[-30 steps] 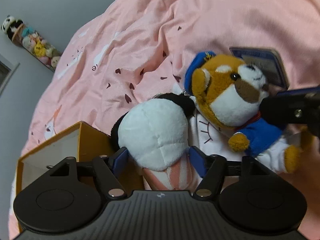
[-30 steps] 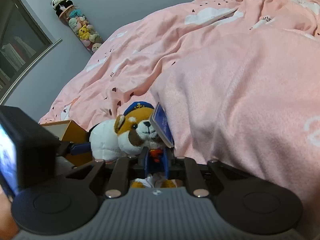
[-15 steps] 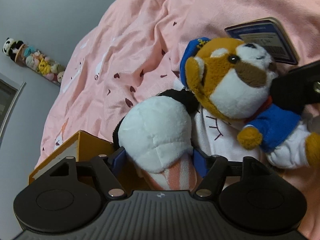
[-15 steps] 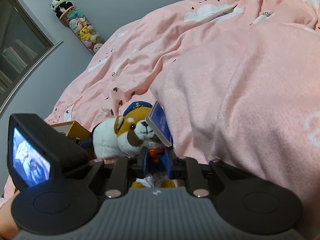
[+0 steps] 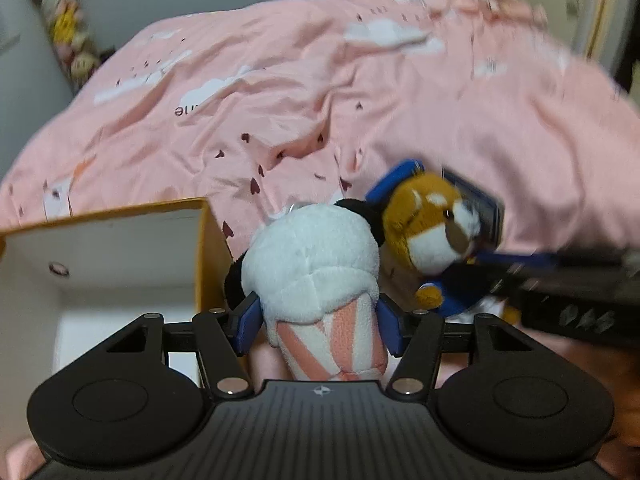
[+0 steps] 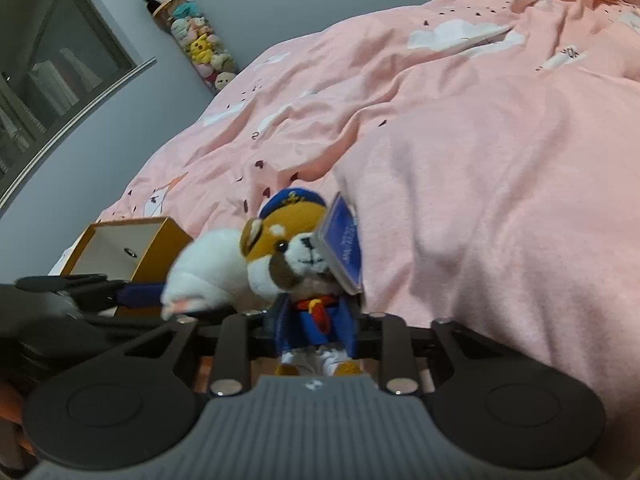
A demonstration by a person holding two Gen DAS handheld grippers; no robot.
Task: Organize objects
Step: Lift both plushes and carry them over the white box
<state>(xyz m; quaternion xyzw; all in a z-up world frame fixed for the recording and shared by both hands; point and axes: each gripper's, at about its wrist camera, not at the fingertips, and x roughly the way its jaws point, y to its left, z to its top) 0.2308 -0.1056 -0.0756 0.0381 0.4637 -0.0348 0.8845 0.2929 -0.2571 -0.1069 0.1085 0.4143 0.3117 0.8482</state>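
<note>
The left claw point(image 5: 318, 320) gripped the panda point(image 5: 316, 264), its jaws having just closed further on the plush body, and had raised it off the bed point(image 5: 400, 100) beside the open box point(image 5: 120, 248) (likely its destination). The right claw point(image 6: 314, 330) stood around the dog point(image 6: 296, 256); its jaws had just been opening, so release looked under way, the pads seemingly slack. A blue card point(image 6: 340, 240) leaned against the dog's head. Its print and the bed's lettering were illegible.
</note>
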